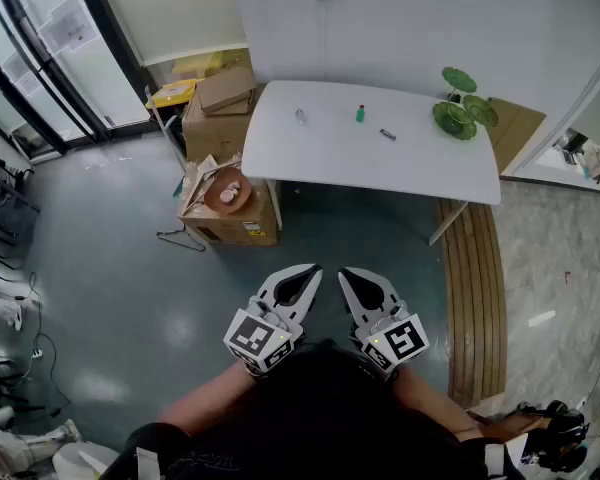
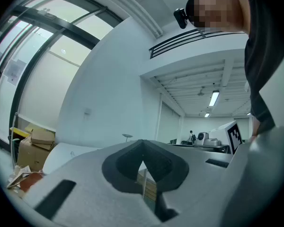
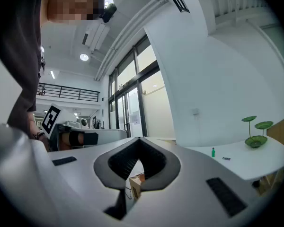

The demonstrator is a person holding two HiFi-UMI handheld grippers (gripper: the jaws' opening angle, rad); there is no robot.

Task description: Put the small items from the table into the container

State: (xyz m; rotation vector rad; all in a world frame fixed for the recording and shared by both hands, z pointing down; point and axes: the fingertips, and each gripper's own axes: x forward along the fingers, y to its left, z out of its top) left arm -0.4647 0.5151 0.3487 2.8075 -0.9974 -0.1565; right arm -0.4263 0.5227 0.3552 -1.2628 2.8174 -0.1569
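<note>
Green bottle point(image 1: 360, 114): upright on the white table point(image 1: 380, 173), near the far edge; also seen in the right gripper view point(image 3: 213, 151).
Clear item point(image 1: 300, 116): on the table, left of the bottle, well apart from it; its kind cannot be told.
Dark item point(image 1: 387, 134): lying flat just right of the bottle, a little nearer the front edge; seen small in the right gripper view point(image 3: 226, 158).
Leaf stand point(image 1: 460, 103): green, with round leaf-shaped dishes, at the table's far right corner, apart from all three items.
Left gripper point(image 1: 313, 271): held level close to the person's body, well short of the table; jaws closed tip to tip, nothing between them point(image 2: 143, 141).
Right gripper point(image 1: 346, 274): beside the left one, level, pointed toward the table; jaws fully closed and empty point(image 3: 139, 139).
Boxes point(image 1: 225, 218): cardboard, on the floor at the table's left end; one is open with a brown round thing inside.
Slatted board point(image 1: 475, 288): wooden, on the floor to the right of the table.
</note>
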